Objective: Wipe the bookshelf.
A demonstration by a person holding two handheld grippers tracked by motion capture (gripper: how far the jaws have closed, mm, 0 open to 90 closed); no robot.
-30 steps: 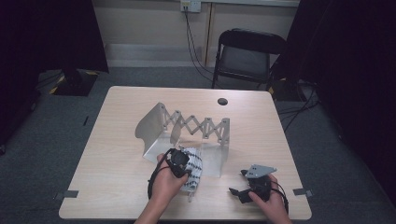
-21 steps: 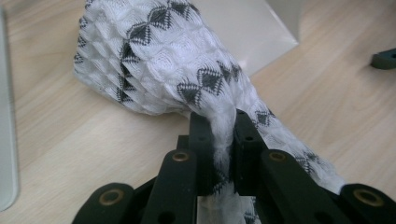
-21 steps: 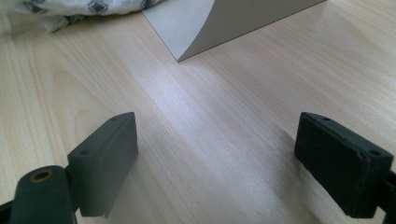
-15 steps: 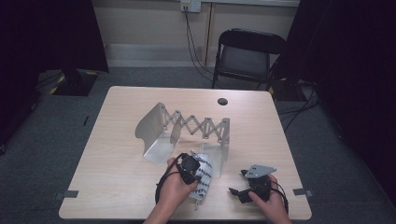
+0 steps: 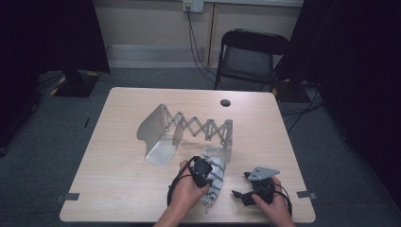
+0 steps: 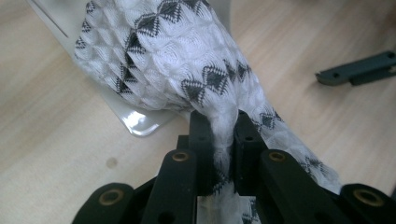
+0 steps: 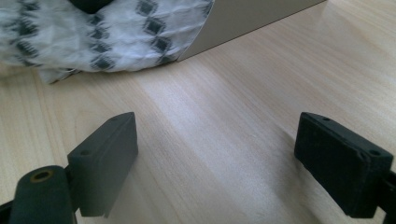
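Left gripper (image 6: 223, 140) is clamping a bunched fold of the white, black-diamond patterned cloth (image 6: 187, 60), which is lying at the table's (image 5: 118, 189) near edge, draped against the metal accordion rack (image 5: 189, 132). Right gripper (image 7: 215, 163) is resting on the table just beside it, jaws standing wide apart, holding nothing.

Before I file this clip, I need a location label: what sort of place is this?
Probably a recording studio or lab room: a lone wooden table on grey carpet, black curtains at the sides, and a folding chair by a wall socket.
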